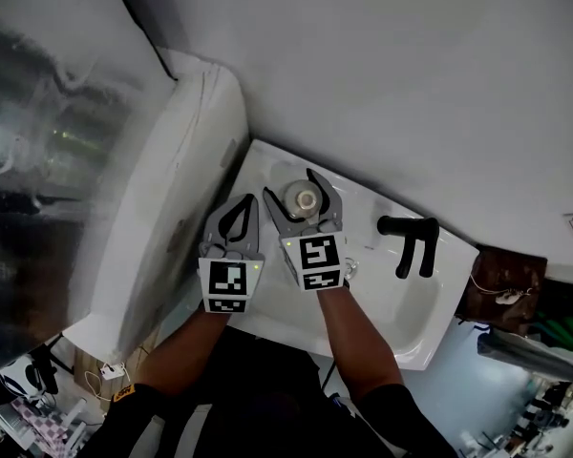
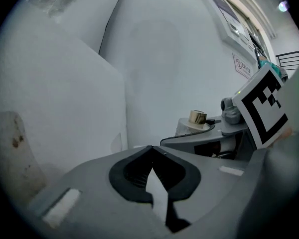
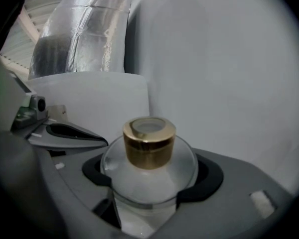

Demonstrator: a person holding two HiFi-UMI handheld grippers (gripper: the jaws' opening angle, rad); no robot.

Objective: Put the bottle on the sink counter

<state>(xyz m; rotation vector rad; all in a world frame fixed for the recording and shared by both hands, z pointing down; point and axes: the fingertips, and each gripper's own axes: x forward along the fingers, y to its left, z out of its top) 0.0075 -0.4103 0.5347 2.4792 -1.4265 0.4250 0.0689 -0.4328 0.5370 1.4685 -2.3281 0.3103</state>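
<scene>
Holding the bottle (image 3: 148, 171) over the sink's (image 1: 401, 324) back left corner: our right gripper (image 1: 291, 191) clamps its clear body, gold cap up.
We judge it next needs lowering upright onto the ledge, then release. Our left gripper (image 2: 150, 151) is closed, empty. The bottle's base is hidden, so contact is unclear.

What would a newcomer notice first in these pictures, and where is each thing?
First comes the round glass bottle with a gold cap, clamped in the right gripper over the back edge of the white sink. Close beside it on the left is the left gripper, shut and empty. The black tap stands out further right along the sink.
</scene>
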